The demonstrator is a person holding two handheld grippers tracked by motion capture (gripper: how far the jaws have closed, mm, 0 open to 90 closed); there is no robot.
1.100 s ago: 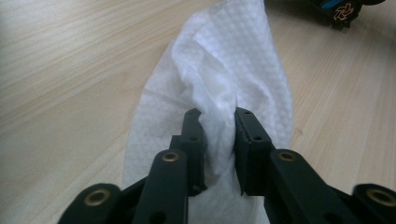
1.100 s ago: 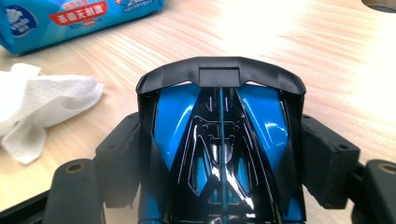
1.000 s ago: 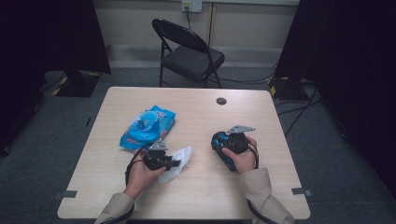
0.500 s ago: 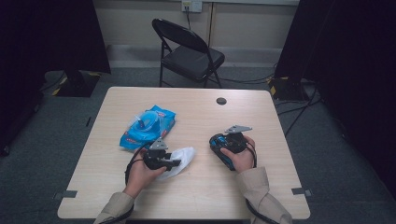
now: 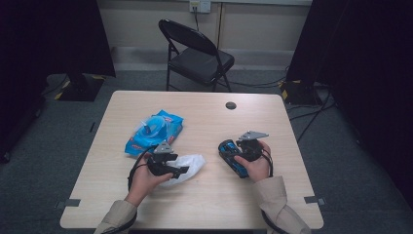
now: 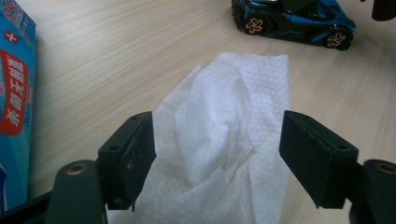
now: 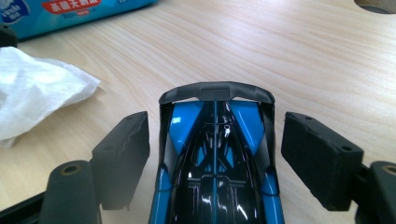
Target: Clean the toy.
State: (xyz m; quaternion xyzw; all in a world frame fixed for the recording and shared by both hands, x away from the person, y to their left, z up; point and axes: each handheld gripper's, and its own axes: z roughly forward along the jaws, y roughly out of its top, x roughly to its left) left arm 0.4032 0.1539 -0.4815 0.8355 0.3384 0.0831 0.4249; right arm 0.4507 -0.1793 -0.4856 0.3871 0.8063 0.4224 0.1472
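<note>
Wipe (image 6: 233,135) lies between my left hand-held gripper (image 6: 217,140), jaws just opened, released; right hand-held gripper (image 7: 215,154), jaws apart, straddles toy car (image 7: 215,158) at three o'clock, for cleaning.

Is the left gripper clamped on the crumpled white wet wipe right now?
No: in the left gripper view the left gripper stands open, with the crumpled white wet wipe lying loose between its pads.
</note>
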